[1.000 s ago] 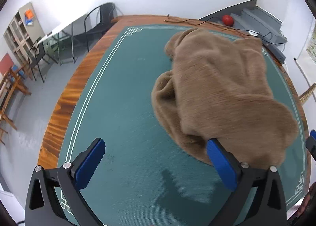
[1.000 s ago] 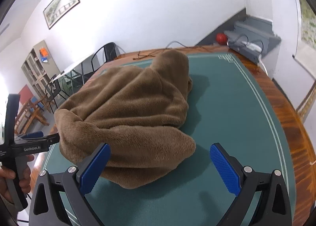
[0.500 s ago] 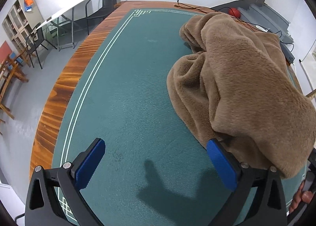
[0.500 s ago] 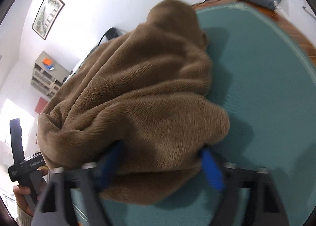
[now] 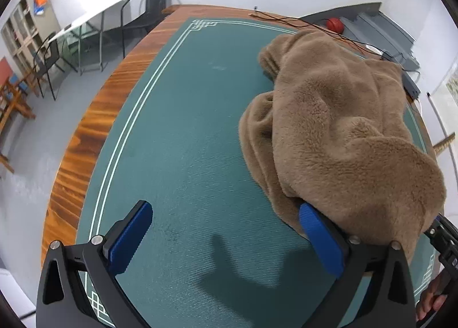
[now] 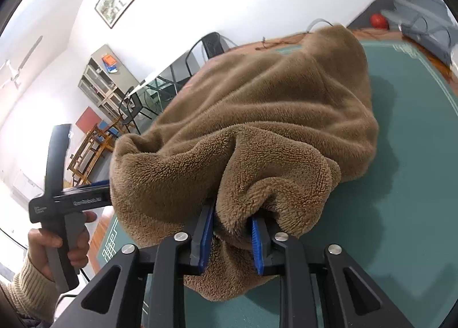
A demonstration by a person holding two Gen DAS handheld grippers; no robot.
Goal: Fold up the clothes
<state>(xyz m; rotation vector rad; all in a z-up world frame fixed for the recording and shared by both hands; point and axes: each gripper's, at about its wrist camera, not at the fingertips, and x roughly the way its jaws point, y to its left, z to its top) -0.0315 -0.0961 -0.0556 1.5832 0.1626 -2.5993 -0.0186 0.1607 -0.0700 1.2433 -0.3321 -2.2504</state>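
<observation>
Since a moment ago my right gripper (image 6: 232,237) has pushed into the near edge of the brown fleece garment (image 6: 257,133) and pinched in on it, where before its fingers were standing wide apart in front of the heap. Now the two blue pads (image 6: 206,237) are squeezing a thick fold of the fleece between them, and that fold is bunching up and spilling over the fingers. My left gripper (image 5: 226,237) is holding its fingers spread wide, gripping nothing; its right pad (image 5: 320,239) is sitting just under the near hem of the garment, while the left pad is hovering over bare green mat (image 5: 177,133). The garment is lying in a rumpled mound on the green mat that is covering the wooden bench (image 5: 83,139), toward the right side as my left camera sees it, with its near corner being lifted by my right fingers. My left hand (image 6: 57,245), in a cream knitted sleeve, is showing at the left of the right camera's view, wrapping around its gripper's handle.
</observation>
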